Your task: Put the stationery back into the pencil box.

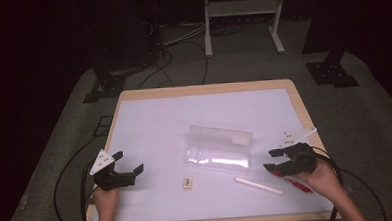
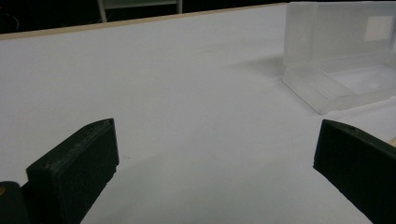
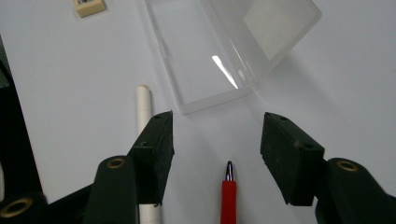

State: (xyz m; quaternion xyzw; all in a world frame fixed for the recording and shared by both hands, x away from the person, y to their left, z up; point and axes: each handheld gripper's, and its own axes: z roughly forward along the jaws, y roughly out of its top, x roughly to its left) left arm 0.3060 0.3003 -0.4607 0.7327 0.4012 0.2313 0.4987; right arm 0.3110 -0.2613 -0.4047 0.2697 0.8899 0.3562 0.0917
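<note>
A white-covered table (image 1: 149,122) with a wooden rim is seen from above. A clear plastic case (image 1: 218,148) lies open near the middle, its lid standing up at the far side and its tray flat toward the person. A small eraser (image 1: 187,182) lies in front of the case, apart from it. A white pen (image 1: 258,185) lies on the cover to the right of the eraser, slanted. A red pen (image 1: 293,183) lies further right, partly covered by the right gripper.

The right gripper (image 1: 275,159) is held over the table's right side, near the case's right end. Its jaws are spread apart and nothing is gripped. In the right gripper view the red pen (image 3: 228,196) is seen on the cover below the gap, tip toward the case (image 3: 219,56), touched by neither jaw. The white pen (image 3: 144,112) runs under the left-hand jaw in that view; whether it is touched cannot be told. The eraser (image 3: 88,6) sits at the top left corner.

The left gripper (image 1: 128,163) is held over the table's left front, well apart from the case. Its jaws are wide apart with bare cover between them. In the left gripper view the case (image 2: 341,51) is seen at the upper right, beyond the right-hand jaw.
</note>
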